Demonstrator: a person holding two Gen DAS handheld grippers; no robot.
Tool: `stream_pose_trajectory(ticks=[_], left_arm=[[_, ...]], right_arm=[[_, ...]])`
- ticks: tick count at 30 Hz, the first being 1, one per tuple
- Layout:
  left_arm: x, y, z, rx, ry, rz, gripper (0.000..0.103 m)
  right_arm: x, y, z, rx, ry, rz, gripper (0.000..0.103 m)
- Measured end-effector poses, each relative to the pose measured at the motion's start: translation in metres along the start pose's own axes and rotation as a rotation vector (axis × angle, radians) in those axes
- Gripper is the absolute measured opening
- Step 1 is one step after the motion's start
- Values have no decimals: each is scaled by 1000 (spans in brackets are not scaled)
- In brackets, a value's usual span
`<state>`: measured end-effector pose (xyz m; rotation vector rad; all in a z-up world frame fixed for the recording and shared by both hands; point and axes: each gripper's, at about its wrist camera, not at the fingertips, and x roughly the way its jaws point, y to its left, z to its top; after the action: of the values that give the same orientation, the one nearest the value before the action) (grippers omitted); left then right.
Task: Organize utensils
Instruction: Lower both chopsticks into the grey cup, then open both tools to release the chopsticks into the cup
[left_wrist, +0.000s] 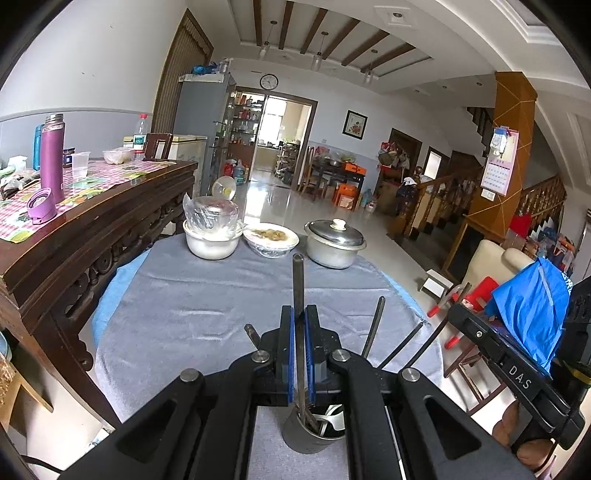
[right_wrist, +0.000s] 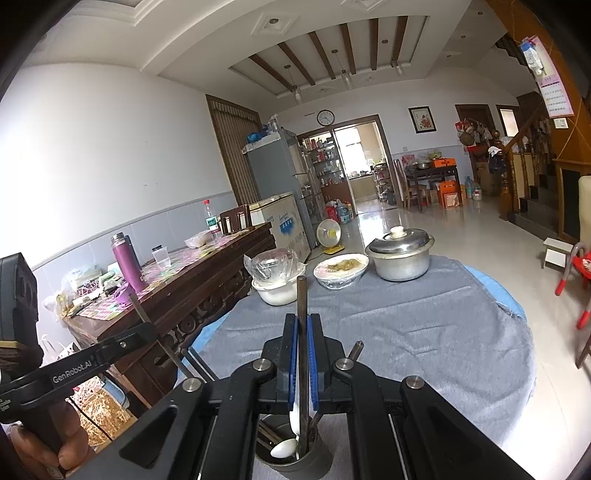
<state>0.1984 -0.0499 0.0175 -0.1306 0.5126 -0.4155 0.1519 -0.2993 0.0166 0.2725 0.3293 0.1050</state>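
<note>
Down at the bottom centre of the left wrist view, the left gripper (left_wrist: 303, 317) has its jaws pressed together on a dark chopstick (left_wrist: 297, 280), which stands almost upright between the blue pads. The stick's upper end rises toward the middle of the frame, and its lower end reaches into a grey metal cup (left_wrist: 314, 435) at the bottom centre, just under the gripper. Inside that cup a white spoon (left_wrist: 332, 419) and other dark sticks are visible. More dark chopsticks (left_wrist: 373, 328) lean out to the right of the jaws, over the grey cloth (left_wrist: 192, 302) that covers the round worktop (left_wrist: 110, 295).

Likewise in the right wrist view, the right gripper (right_wrist: 303, 321) is clamped on its own dark chopstick (right_wrist: 302, 299), held near upright in the lower centre of the frame, with the lower end going down into the same grey metal cup (right_wrist: 295, 461) at the bottom edge. A white spoon (right_wrist: 286, 446) lies in the cup beside it.

Toward the far side of the worktop, in the middle of both frames, stand a white bowl (left_wrist: 210, 243) carrying a plastic-wrapped dish, a covered plate of food (left_wrist: 271, 238) and a lidded metal pot (left_wrist: 334, 243). All three sit well apart from the cup.

At the left of the left wrist view, a dark wooden sideboard (left_wrist: 110, 221) carries a purple flask (left_wrist: 51, 162).
</note>
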Motion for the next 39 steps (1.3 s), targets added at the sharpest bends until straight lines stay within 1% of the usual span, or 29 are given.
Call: stream_pose_trajectory(ticks=[11, 18, 31, 39], left_arm=[[0, -1, -3, 9, 10, 23, 5], [5, -1, -6, 21, 27, 53, 6], [8, -5, -9, 50, 27, 96, 7], [12, -5, -11, 58, 40, 128, 7]], right_arm=[[3, -1, -2, 6, 11, 4, 6], [7, -2, -8, 5, 26, 6, 6], [10, -1, -13, -2, 48, 15, 6], [14, 5, -19, -17, 73, 26, 6]])
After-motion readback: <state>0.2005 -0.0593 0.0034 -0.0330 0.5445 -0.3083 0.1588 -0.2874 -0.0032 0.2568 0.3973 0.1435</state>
